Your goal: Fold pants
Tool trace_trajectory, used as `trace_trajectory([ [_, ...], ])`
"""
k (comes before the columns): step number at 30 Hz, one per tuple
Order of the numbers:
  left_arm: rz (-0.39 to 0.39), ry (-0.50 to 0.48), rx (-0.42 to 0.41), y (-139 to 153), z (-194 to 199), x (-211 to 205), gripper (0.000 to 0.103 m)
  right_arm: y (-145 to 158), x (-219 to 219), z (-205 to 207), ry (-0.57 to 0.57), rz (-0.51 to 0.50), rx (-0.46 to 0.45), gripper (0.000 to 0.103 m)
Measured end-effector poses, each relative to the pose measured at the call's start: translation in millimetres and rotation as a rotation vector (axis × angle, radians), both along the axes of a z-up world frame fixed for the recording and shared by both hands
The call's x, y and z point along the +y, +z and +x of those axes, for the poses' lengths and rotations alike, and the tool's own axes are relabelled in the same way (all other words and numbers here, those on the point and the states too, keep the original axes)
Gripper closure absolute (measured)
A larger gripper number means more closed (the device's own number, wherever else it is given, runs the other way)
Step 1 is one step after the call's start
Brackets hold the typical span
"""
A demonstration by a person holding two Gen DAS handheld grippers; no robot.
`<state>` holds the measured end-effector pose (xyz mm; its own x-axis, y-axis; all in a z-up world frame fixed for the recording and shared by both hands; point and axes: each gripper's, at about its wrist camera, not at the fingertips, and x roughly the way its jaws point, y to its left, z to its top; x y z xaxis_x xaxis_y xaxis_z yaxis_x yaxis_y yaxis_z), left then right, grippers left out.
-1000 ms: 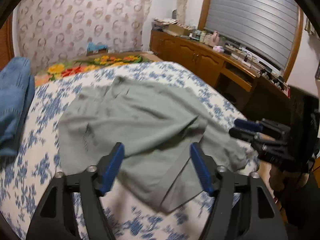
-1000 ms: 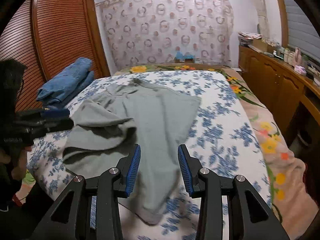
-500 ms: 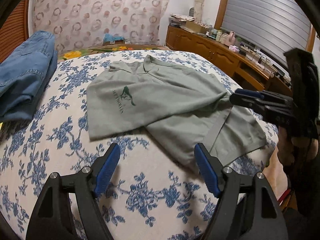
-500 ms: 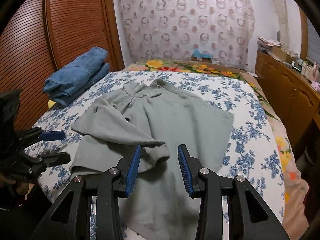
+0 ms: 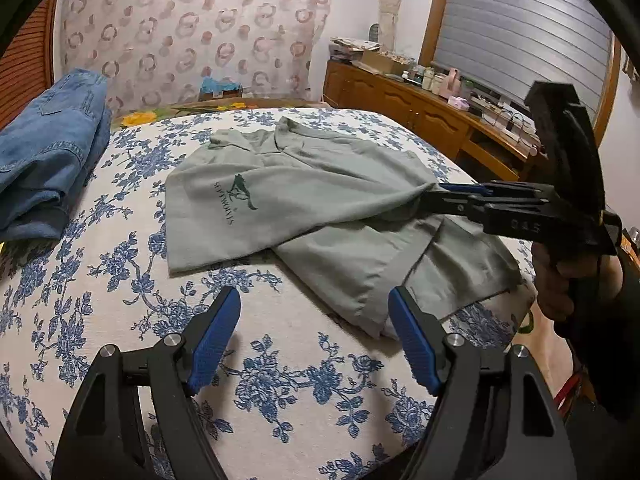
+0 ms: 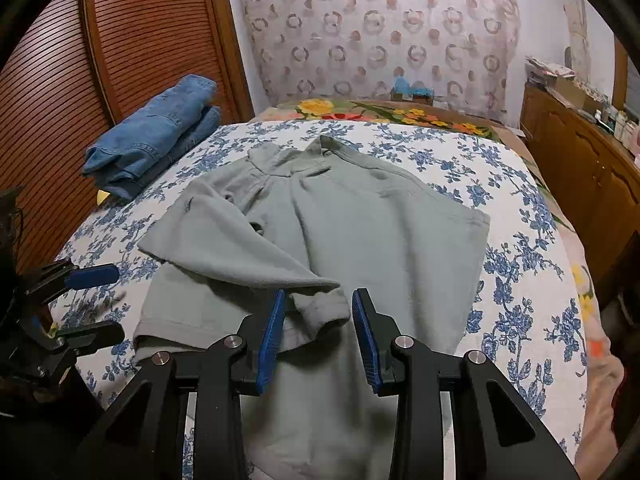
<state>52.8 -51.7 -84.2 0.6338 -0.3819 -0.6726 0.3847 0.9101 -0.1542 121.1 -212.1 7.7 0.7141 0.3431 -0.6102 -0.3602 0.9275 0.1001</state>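
A grey-green polo shirt (image 5: 304, 200) with a dark chest logo lies on the flowered bed, its left side folded across the body; it also shows in the right wrist view (image 6: 360, 224). My left gripper (image 5: 314, 340) is open and empty over bare bedspread near the shirt's hem, and it shows at the left of the right wrist view (image 6: 90, 304). My right gripper (image 6: 318, 328) is open, with the folded sleeve's cuff (image 6: 320, 308) lying between its fingers. In the left wrist view my right gripper (image 5: 436, 196) sits at that cuff.
Folded blue jeans (image 5: 44, 152) lie at the bed's far left, also in the right wrist view (image 6: 156, 132). A wooden slatted wardrobe (image 6: 100, 60) stands to the left. A wooden sideboard (image 5: 420, 112) with clutter runs along the right. The bed's front edge (image 5: 516, 320) drops away by my right hand.
My left gripper has pulled back from over the shirt to the bare bedspread. My right gripper carried the sleeve across the shirt and now stands open around the cuff.
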Motion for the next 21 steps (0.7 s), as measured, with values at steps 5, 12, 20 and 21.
trace_trajectory([
  [5,0.012,-0.016,-0.005,0.4,-3.7,-7.0,0.026,5.3,3.3,-6.1,0.043,0.028,0.005,0.096],
  [12,0.014,-0.002,-0.025,5.8,-5.7,-4.3,0.026,25.2,0.7,-38.3,0.035,0.044,-0.051,0.097],
  [20,-0.01,0.014,-0.033,5.8,-6.5,2.7,0.026,29.9,-21.5,-76.4,-0.035,0.061,-0.084,0.098],
  [21,-0.013,0.013,-0.033,5.3,-6.9,2.8,0.026,28.4,-24.9,-80.7,-0.041,0.066,-0.08,0.098],
])
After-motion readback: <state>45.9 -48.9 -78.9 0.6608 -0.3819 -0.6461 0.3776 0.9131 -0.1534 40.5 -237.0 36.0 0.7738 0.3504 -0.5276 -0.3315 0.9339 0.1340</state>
